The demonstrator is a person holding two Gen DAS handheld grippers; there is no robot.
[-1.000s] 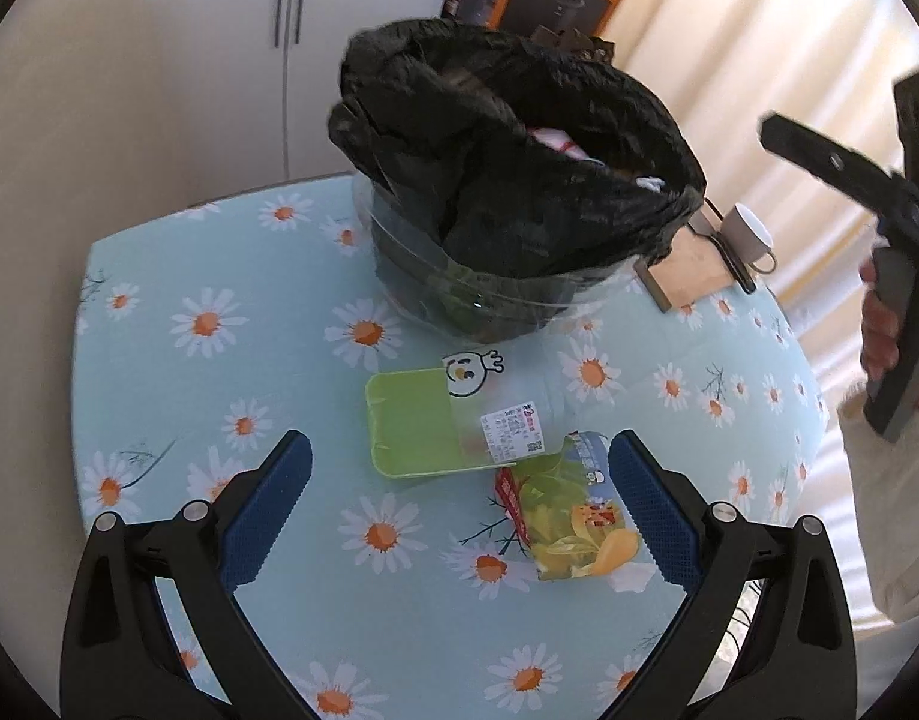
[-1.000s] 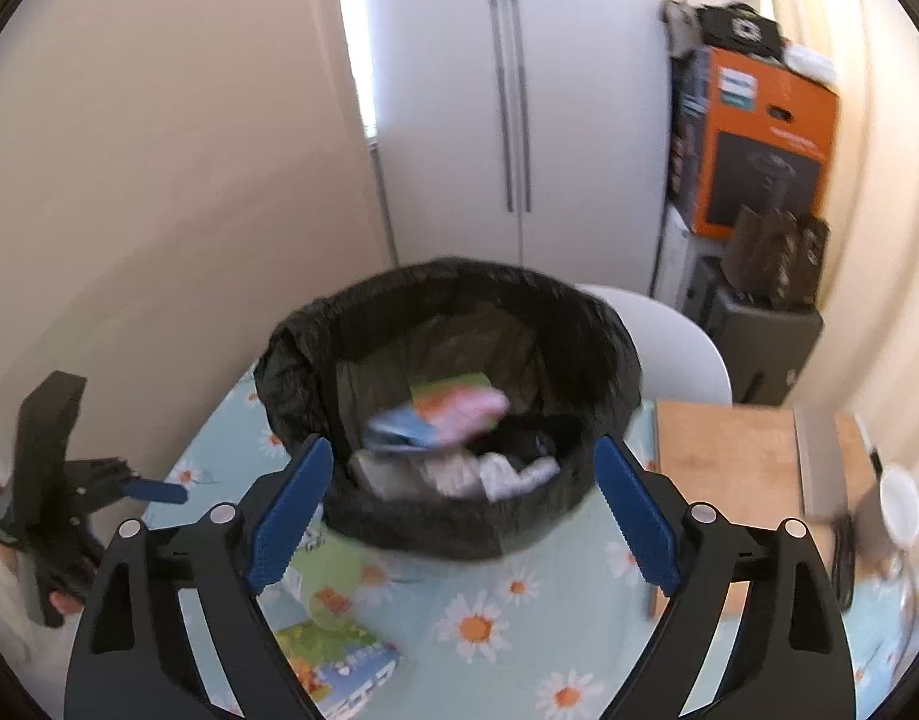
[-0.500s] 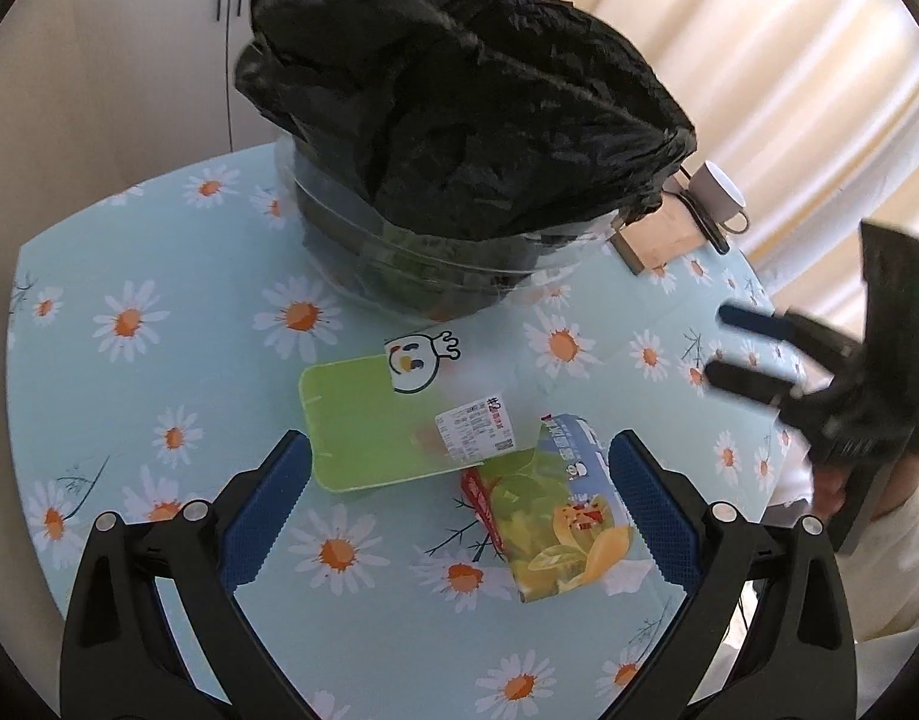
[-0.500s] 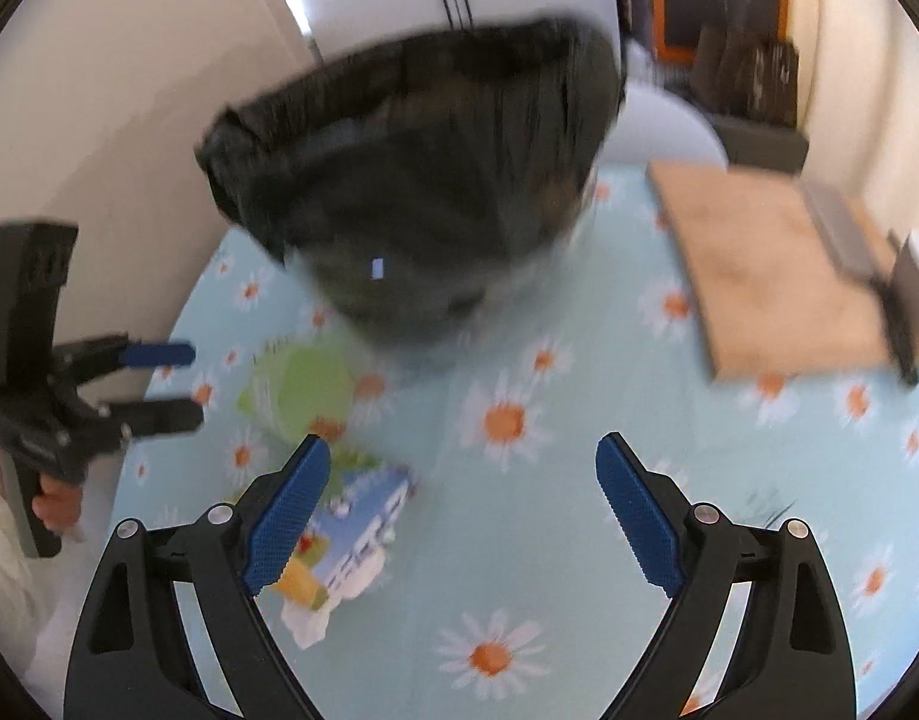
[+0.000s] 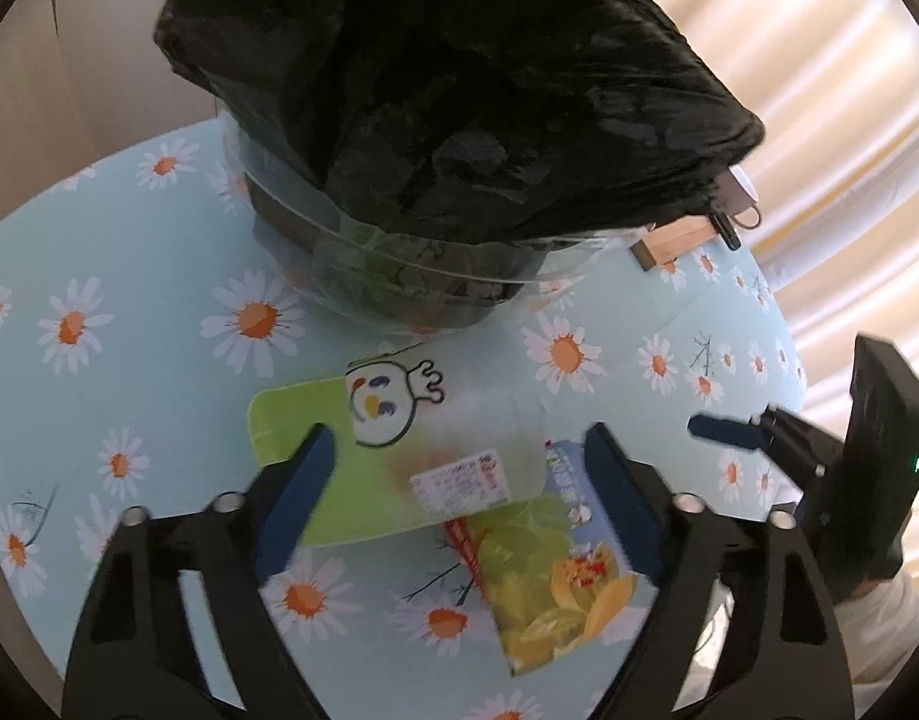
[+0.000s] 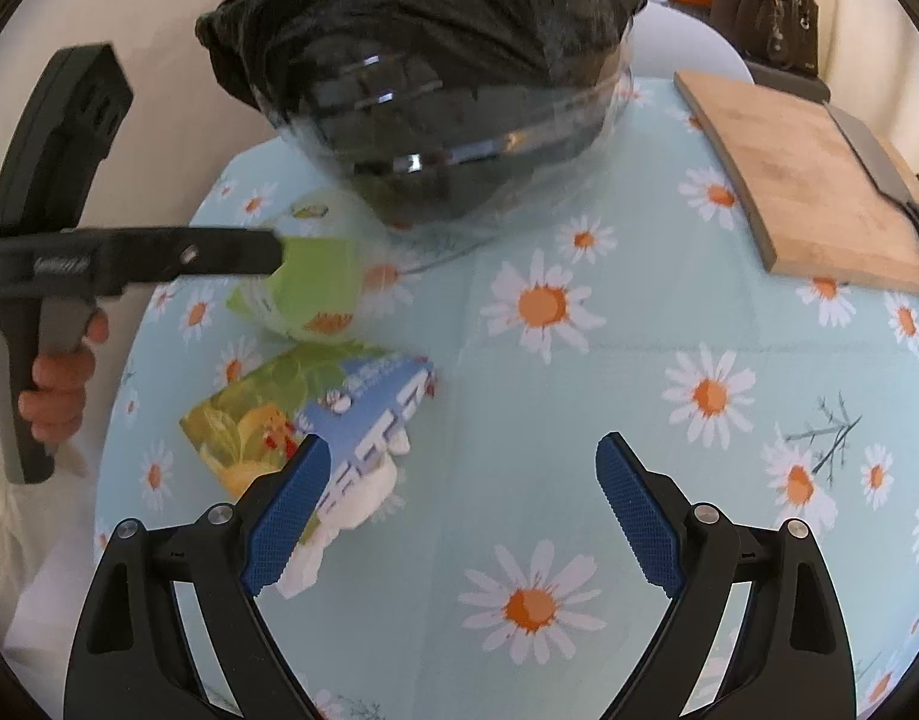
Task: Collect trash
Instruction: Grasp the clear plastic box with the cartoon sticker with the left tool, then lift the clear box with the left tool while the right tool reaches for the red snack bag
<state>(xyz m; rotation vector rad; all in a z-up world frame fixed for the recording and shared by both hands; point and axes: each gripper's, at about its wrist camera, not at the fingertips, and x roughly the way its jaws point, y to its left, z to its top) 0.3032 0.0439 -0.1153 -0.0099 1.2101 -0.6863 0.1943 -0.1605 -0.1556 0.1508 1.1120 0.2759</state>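
Left gripper (image 5: 456,474) has dropped toward the table (image 5: 129,300) over the last second; jaws spread wide, holding nothing, now straddling the green tray (image 5: 315,480) with its clear film lid and price label; a second ago the same tray lay well ahead of the fingertips. Judgement: approach phase of a pick, tray is the likely target.

Right gripper (image 6: 459,510) also open and empty; a second ago it looked into the bin (image 6: 447,120) from above, now it faces the table low down, its left finger over the edge of the chip bag (image 6: 315,414); crumpled white tissue (image 6: 351,504) lies touching the bag's near end.

Bin with black liner stands just behind the tray, contents no longer visible from either camera.

Remaining on table: tray, chip bag, tissue; none yet gripped. Cutting board (image 6: 801,180) to the right, well apart from the trash.
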